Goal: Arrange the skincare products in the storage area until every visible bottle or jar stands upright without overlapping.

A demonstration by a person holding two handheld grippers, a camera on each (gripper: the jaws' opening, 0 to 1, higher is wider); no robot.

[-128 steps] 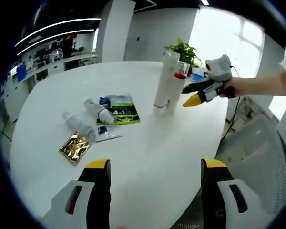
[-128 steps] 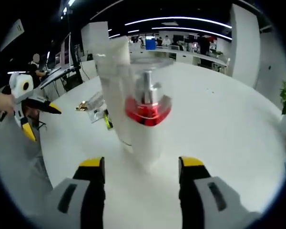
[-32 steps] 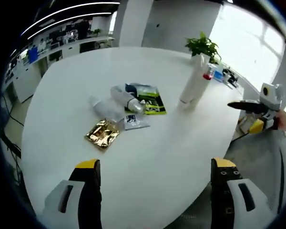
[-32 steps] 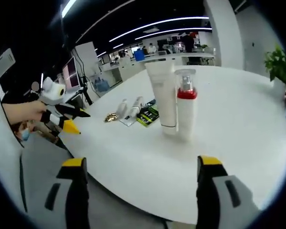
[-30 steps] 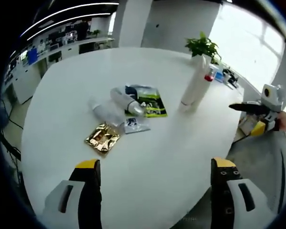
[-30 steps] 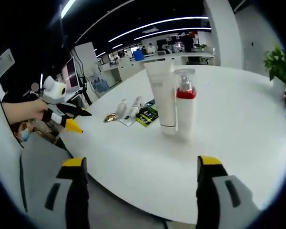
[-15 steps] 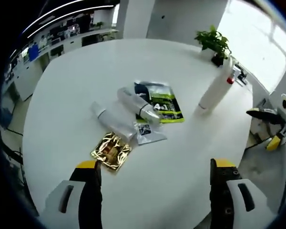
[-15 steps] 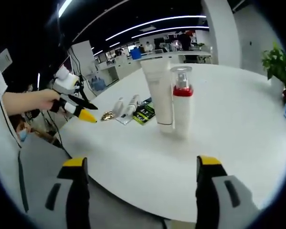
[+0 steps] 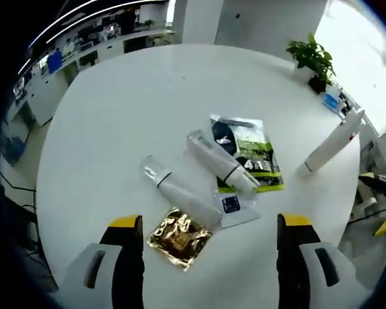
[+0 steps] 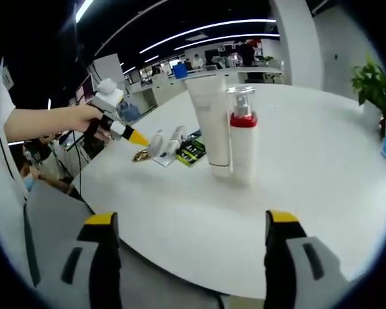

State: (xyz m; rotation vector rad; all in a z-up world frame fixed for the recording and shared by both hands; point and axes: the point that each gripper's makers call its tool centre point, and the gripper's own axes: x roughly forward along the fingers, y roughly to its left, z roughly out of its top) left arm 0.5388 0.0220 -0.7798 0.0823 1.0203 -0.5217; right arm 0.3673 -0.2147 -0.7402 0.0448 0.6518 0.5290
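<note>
Two pale tubes lie on the white table [image 9: 116, 109]: one tube [image 9: 180, 193] with a dark band, the other tube [image 9: 222, 161] resting partly on a green sachet [image 9: 254, 151]. My left gripper [image 9: 209, 222] hovers open above them, over a gold sachet [image 9: 180, 237]. A white tube [image 10: 211, 125] and a pump bottle [image 10: 242, 138] with a red collar stand upright side by side, ahead of my open right gripper [image 10: 192, 219], which holds nothing. The standing pair [image 9: 331, 141] also appears at the table's right side. The left gripper [image 10: 136, 136] is held over the lying tubes [image 10: 166, 141].
A small clear sachet [image 9: 235, 207] lies beside the gold one. A potted plant [image 9: 312, 58] stands at the far edge. The right gripper [image 9: 379, 205] sits off the table's right rim. Desks and people fill the office behind.
My left gripper has moved forward and over the table, above the lying tubes and sachets. The right gripper has stayed almost still, facing the standing pair.
</note>
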